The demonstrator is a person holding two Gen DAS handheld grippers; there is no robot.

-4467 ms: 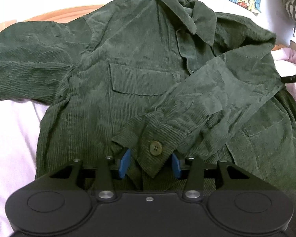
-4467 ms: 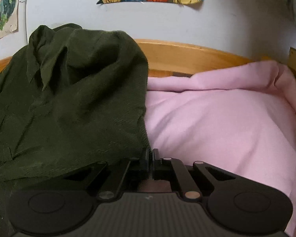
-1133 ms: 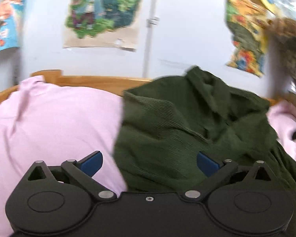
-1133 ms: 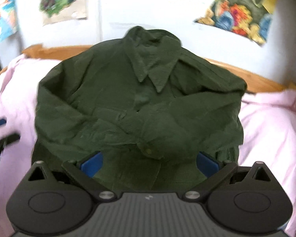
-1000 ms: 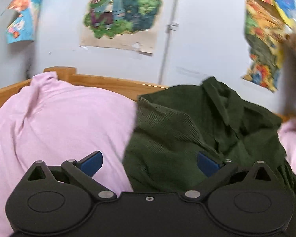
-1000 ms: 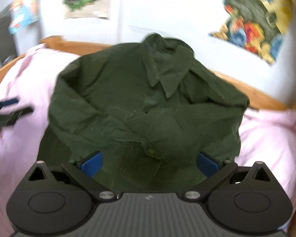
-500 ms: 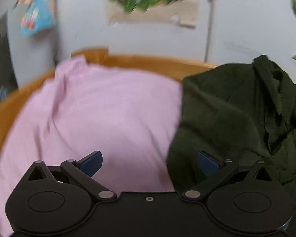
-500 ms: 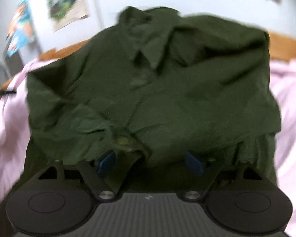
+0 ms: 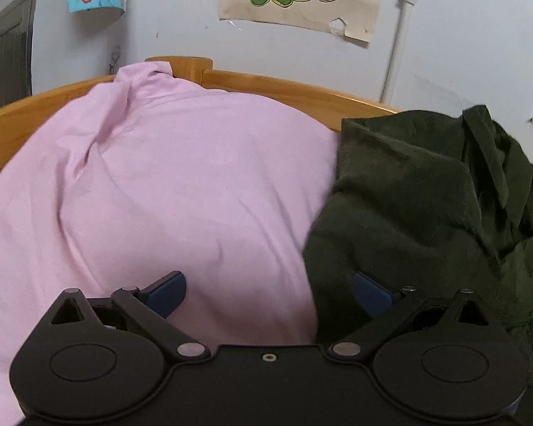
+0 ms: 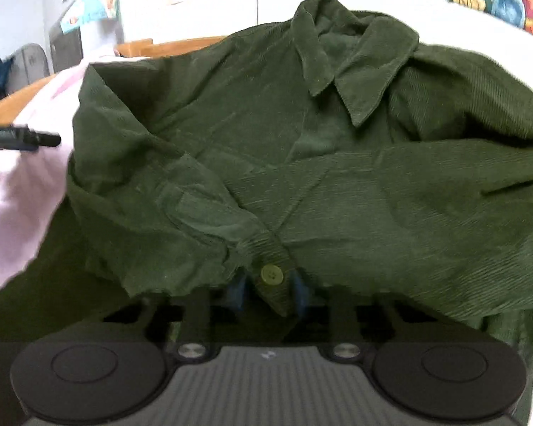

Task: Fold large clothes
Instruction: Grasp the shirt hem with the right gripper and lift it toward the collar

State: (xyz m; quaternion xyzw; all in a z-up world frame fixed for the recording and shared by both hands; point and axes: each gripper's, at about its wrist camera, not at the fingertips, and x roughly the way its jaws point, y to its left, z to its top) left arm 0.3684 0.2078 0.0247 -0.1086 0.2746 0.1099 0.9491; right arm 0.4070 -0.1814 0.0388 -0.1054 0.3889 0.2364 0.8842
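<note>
Now the right gripper (image 10: 268, 289) has its jaws pinching the buttoned cuff (image 10: 270, 266) of the green shirt (image 10: 302, 177). Left gripper (image 9: 268, 289) hovers over the pink sheet (image 9: 160, 184), jaws spread wide

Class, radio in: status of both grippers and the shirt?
Left gripper open over pink sheet. Right gripper around buttoned cuff of green shirt. Nothing obstructing.

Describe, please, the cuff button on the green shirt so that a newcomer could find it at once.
On the pink bed sheet lies a dark green corduroy shirt, sleeves folded across its front. On the near sleeve's ribbed cuff, flanked by the right gripper fingertips, sits the olive round button, paler than the cloth.
</note>
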